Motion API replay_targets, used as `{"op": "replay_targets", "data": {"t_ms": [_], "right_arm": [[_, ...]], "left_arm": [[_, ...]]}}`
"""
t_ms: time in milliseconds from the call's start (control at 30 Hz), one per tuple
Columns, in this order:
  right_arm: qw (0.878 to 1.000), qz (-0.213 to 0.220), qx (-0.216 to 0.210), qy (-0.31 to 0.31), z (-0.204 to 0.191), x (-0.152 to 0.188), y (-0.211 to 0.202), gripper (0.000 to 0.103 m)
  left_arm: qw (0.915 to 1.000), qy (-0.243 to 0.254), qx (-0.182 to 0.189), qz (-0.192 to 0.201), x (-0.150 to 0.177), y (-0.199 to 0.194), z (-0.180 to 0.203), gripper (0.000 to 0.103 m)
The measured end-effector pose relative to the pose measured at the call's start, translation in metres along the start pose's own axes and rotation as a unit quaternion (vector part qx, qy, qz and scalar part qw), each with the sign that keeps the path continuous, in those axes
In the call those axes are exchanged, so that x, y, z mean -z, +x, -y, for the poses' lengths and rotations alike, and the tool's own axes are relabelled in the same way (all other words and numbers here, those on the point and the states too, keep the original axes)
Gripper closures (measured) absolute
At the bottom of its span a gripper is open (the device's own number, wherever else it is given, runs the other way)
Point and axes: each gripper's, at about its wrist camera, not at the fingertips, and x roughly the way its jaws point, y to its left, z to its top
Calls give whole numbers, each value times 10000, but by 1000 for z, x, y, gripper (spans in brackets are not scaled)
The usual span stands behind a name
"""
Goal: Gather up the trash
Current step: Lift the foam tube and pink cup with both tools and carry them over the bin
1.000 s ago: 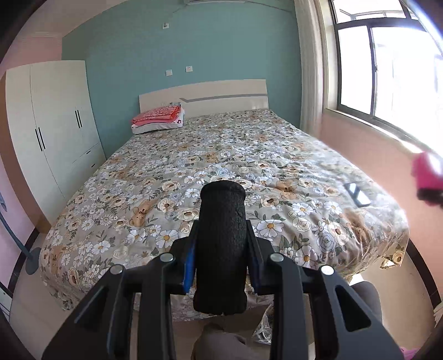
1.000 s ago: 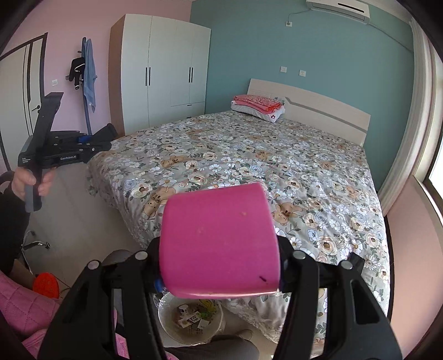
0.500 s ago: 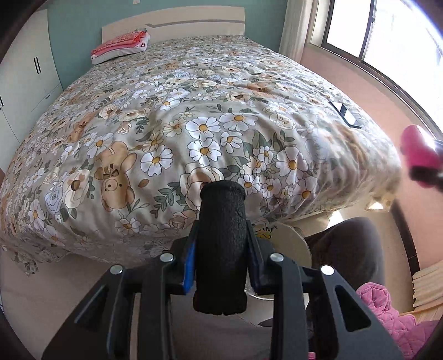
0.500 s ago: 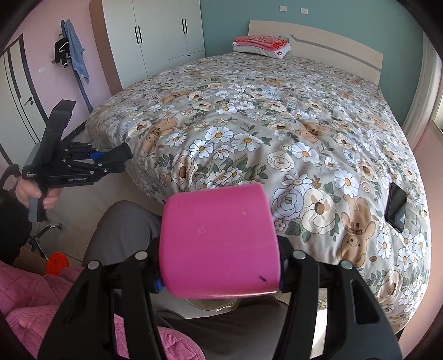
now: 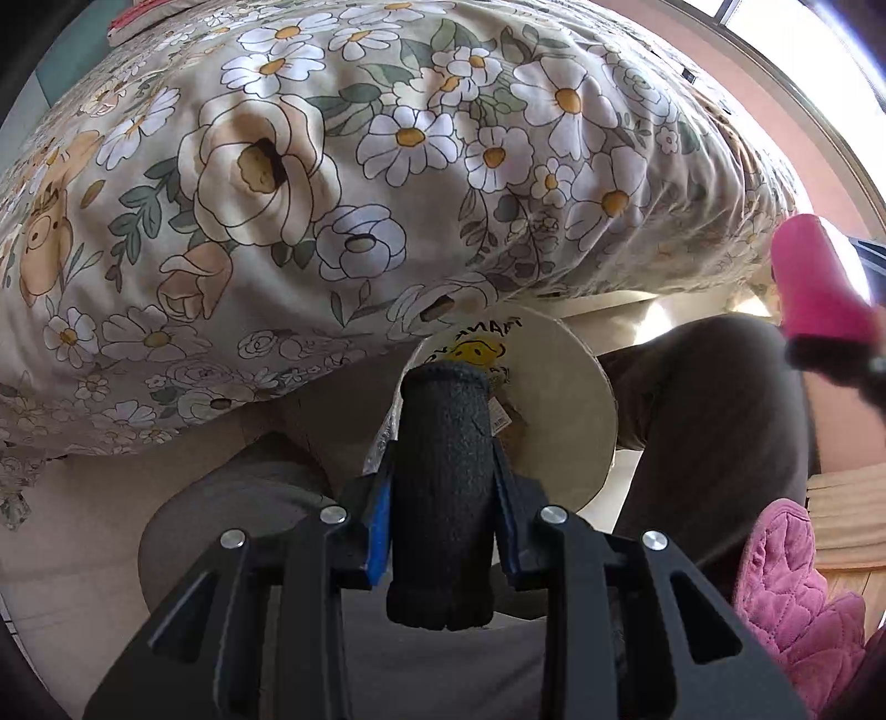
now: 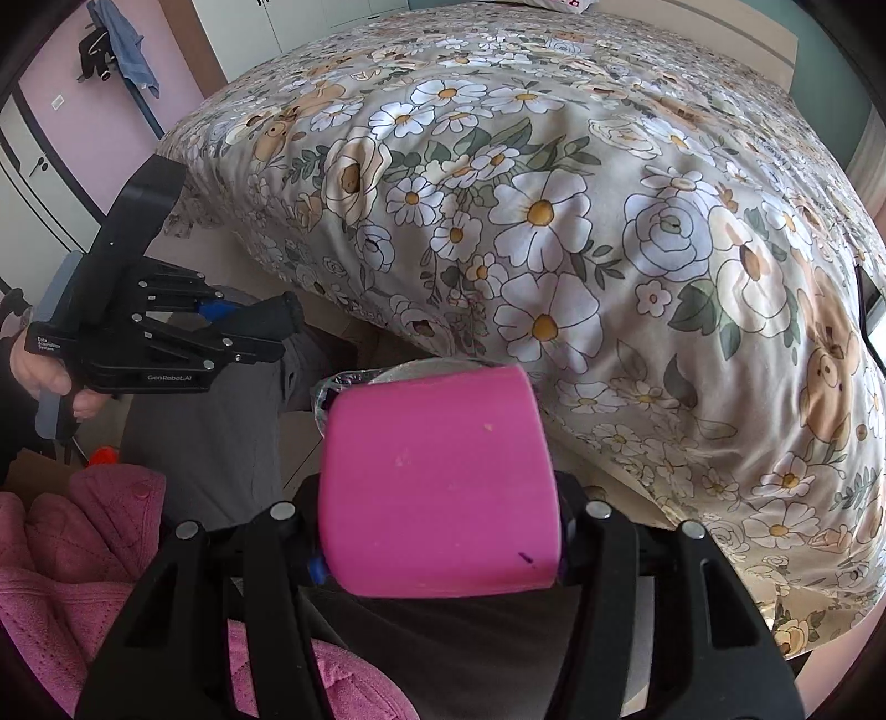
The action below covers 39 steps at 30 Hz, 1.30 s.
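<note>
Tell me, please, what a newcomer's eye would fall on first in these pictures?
Probably the bright pink block, filling the foreground between the right gripper's fingers. Next, the floral bedspread, spreading across the whole background and draping over the bed's edge. Third, the dark knitted roll clamped in the left gripper, with a round cream bin just beyond it.

I get bright daylight from the window point(image 5: 797, 33) at the upper right of my left view, blown out to white there. It washes the bedspread point(image 5: 387, 138) evenly; the fabric folds shade softly, and the gap beneath the bed edge sits in shadow. The pink roll point(image 5: 819, 282) at the right edge smears with motion blur. In my right view a phone point(image 6: 869, 310) glares white. Both fisheye frames bow hard toward dark vignetted corners. The near jaws look crisp, slightly dim against the lit bedding
</note>
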Motion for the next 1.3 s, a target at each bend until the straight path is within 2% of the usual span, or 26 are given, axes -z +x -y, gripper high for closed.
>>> {"op": "replay_targets", "data": {"t_ms": [267,700,867,967,1300], "right_arm": [[9984,-516,-130,174,6,12,61,47],[9907,-1242,-281,484,18,20,148,47],[9853,-1570,-361,564,15,26,176,47],[9827,-1749,-265,554,14,31,193,46],[9669,-2328,-224,1018,27,42,241,46]], "left_arm": [[9983,-67,175,-560,2,56,4,70],[9911,-298,475,-1206,0,125,6,70],[9886,-334,513,-1377,-6,147,11,70],[9864,-358,529,-1511,-7,160,11,70],[9782,-551,567,-1923,-12,202,12,70]]}}
